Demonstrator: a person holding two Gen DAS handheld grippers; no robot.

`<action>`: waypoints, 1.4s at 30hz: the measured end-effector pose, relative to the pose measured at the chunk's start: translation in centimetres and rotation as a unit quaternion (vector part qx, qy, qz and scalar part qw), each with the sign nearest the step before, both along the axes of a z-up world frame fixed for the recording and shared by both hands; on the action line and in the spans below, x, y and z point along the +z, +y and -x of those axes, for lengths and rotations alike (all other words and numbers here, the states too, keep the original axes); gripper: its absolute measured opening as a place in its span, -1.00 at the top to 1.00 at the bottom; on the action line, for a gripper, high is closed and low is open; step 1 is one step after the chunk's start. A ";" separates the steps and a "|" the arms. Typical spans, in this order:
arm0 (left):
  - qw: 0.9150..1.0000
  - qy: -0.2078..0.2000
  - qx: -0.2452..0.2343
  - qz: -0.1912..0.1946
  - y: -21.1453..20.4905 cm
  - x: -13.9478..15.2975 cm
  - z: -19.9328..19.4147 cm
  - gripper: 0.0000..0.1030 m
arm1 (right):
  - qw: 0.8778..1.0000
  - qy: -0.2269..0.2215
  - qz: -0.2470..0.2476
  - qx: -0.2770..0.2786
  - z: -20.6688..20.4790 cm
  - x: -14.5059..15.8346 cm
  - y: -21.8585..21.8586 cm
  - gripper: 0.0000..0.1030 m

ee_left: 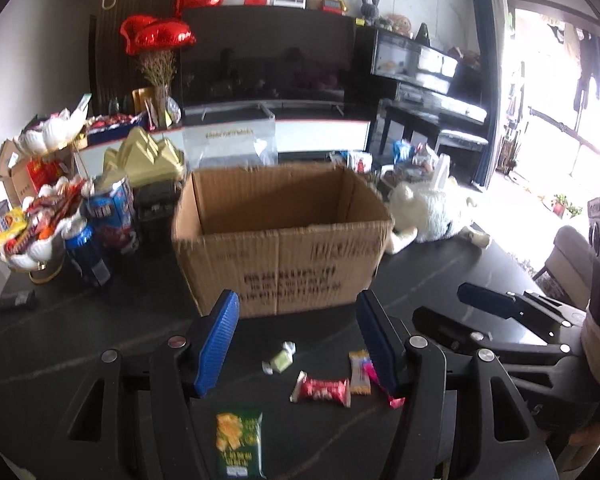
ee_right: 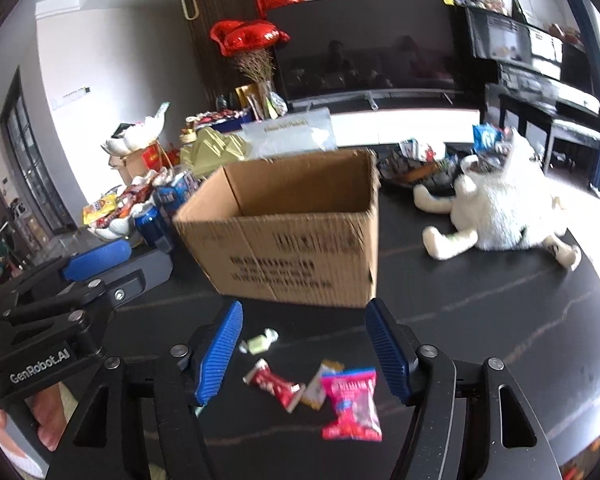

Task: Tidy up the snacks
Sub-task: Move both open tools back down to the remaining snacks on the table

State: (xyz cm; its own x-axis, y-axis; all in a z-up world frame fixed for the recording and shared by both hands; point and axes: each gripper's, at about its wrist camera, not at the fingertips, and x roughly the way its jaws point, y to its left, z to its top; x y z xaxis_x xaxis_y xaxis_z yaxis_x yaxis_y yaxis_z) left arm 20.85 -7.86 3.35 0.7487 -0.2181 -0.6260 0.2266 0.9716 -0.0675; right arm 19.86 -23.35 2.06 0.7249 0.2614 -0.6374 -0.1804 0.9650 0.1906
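Note:
An open cardboard box (ee_left: 280,240) (ee_right: 292,232) stands on the dark table, and what I see of its inside is bare. In front of it lie loose snacks: a pale green candy (ee_left: 278,360) (ee_right: 260,342), a red wrapped candy (ee_left: 320,390) (ee_right: 274,386), an orange-and-white bar (ee_left: 359,372) (ee_right: 320,384), a pink packet (ee_right: 352,406) and a green packet (ee_left: 238,444). My left gripper (ee_left: 298,344) hovers open over them, holding nothing. My right gripper (ee_right: 304,354) is open too, above the same pile, and the pink packet lies near its right finger.
Blue cans (ee_left: 100,216) and white dishes heaped with snacks (ee_left: 40,216) crowd the table's left side. A white plush toy (ee_right: 500,208) lies right of the box, with a basket of packets (ee_right: 420,160) behind it. A TV and a piano stand beyond the table.

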 end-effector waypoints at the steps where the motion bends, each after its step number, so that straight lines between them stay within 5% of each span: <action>1: 1.000 0.008 0.000 0.002 -0.1 -0.4 0.1 -0.17 | 1.000 0.005 -0.001 -0.002 0.1 -0.3 -0.2 -0.28; 23: 0.990 0.139 -0.036 0.002 -1.6 -10.5 -0.5 -0.20 | 0.990 0.140 0.012 -0.005 -0.4 -8.6 -1.5 -0.28; 42: 0.982 0.171 -0.075 -0.014 -3.0 -15.0 -3.0 -0.22 | 0.983 0.185 0.017 -0.014 -2.1 -11.7 -2.2 -0.28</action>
